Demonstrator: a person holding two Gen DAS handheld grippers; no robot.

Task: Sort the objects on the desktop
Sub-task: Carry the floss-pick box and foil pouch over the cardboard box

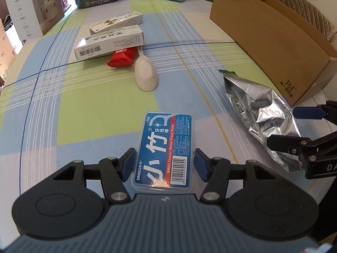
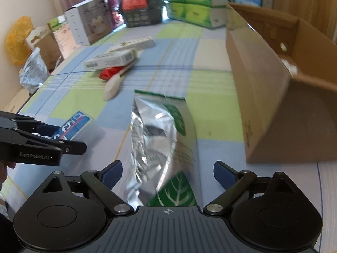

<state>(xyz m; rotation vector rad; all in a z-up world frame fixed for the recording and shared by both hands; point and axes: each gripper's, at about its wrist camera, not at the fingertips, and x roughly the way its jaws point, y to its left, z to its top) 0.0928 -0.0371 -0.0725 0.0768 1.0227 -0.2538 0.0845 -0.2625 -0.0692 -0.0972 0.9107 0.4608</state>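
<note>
Looking down my left jaws [image 1: 165, 165]: pads flank the floss pick case [image 1: 165, 150] on the counter [image 1: 84, 105], barely touching; it could squirt out. Right jaws [image 2: 167, 174] gape around the foil bag [image 2: 160, 139]; crinkly, may slip

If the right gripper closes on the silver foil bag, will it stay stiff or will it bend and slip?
The silver foil bag is heavily creased, so it will probably crumple between the fingers rather than stay stiff. Its glossy surface may be slippery. It lies flat and looks only partly filled, so it is likely light and may sag beyond the right gripper, whose jaws stand open around it.
</note>
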